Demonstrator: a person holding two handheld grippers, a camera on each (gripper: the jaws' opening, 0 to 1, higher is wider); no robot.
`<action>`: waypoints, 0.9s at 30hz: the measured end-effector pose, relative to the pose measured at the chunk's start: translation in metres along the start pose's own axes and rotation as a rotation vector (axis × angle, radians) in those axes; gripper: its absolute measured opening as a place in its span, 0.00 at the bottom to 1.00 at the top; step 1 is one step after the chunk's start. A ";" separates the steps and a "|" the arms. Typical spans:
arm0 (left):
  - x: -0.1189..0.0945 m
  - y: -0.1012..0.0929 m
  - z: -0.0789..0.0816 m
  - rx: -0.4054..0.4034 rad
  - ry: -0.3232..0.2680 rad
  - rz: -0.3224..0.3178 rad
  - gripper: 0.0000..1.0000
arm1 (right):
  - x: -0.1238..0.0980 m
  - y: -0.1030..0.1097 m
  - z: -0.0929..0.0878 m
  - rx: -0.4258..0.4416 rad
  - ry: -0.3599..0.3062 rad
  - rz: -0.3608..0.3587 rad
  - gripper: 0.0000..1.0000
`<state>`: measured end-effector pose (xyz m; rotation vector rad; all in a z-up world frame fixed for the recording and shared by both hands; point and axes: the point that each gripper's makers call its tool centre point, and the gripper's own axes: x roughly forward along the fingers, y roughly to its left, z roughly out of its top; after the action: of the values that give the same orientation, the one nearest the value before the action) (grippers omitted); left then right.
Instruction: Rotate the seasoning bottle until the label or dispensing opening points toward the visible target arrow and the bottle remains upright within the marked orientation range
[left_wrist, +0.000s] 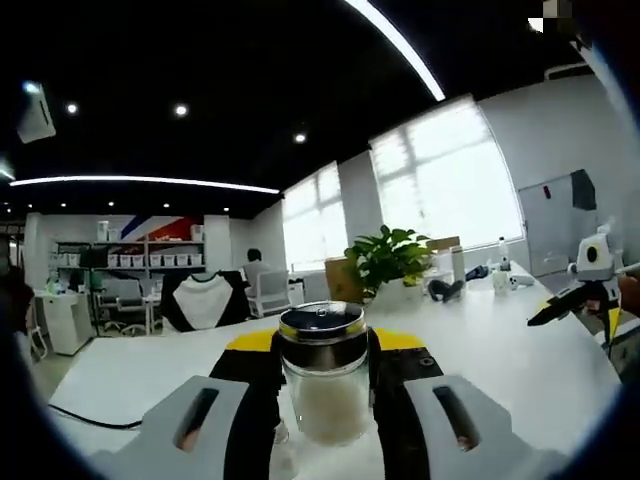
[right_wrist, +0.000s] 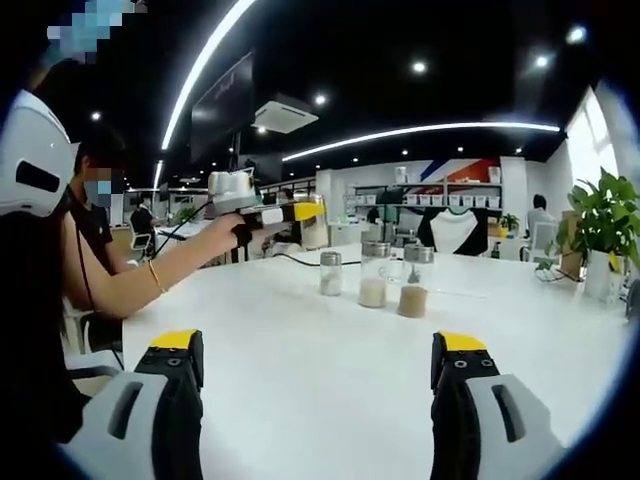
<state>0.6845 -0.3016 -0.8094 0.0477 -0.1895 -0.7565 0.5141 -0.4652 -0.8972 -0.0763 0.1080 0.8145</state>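
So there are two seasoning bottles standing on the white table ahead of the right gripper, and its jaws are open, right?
Not quite: the right gripper view shows three seasoning bottles standing on the white table, not two. The rest holds: they stand ahead of the right gripper, whose jaws are open with nothing between them.

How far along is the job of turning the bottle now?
Done: the left gripper has the seasoning bottle between its jaws, upright on the white table. Whether the jaws press it, I cannot tell. In hand: probably the grasp; no turn is evident. Left: rotating it toward the target arrow, keeping it upright. The right gripper is open and empty.
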 end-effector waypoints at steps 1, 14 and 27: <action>0.000 -0.006 -0.002 -0.003 0.003 -0.011 0.35 | 0.000 0.000 0.001 -0.002 -0.002 0.002 0.96; 0.002 -0.080 0.009 -0.099 -0.033 -0.297 0.35 | -0.001 -0.001 -0.005 -0.007 0.010 0.006 0.95; -0.002 -0.135 0.004 -0.126 -0.047 -0.501 0.36 | 0.000 0.005 0.005 -0.029 -0.018 0.038 0.93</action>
<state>0.5906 -0.3982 -0.8206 -0.0446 -0.1759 -1.2686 0.5109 -0.4610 -0.8925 -0.0940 0.0805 0.8543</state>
